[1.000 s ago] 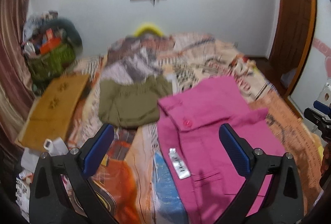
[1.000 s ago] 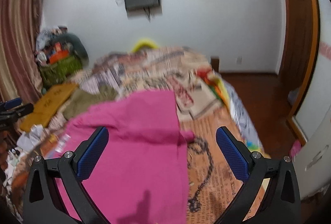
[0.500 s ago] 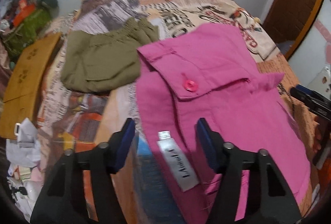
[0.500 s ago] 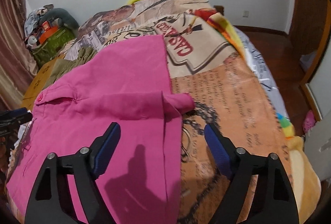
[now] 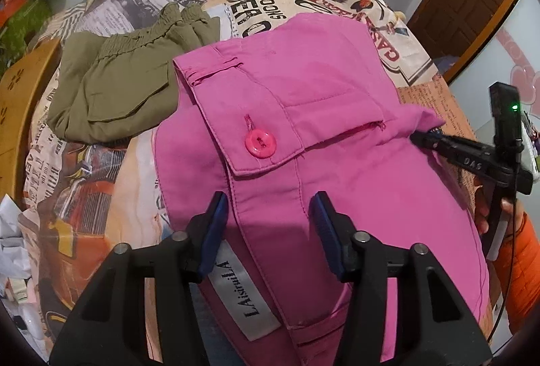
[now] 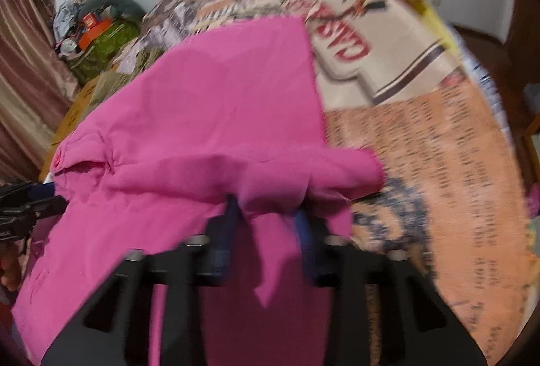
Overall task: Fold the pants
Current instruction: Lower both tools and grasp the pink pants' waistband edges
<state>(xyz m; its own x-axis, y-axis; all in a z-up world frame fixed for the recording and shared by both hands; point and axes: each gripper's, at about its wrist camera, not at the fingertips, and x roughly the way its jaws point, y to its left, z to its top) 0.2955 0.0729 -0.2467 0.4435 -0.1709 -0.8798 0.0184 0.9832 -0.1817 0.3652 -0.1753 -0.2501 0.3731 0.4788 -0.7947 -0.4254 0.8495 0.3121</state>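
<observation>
Newsprint-patterned bedding point(image 5: 256, 11) carries the pink pants point(image 5: 303, 102), waistband nearest. Left gripper point(image 5: 268, 224) jaws, partly open, are closing astride the waistband. Right gripper point(image 6: 266, 214) jaws are closing narrowly on bunched pink cloth. Only the left view shows the button point(image 5: 260, 143), label point(image 5: 243, 291) and olive garment point(image 5: 111, 85).

1. Soft, even indoor light, fairly bright, no glare.
2. Left view is sharp; the right view is smeared with motion blur.
3. Fisheye bends everything, with dark corners.
4. Faint shadow falls on the pink pants point(image 5: 303, 116).
</observation>
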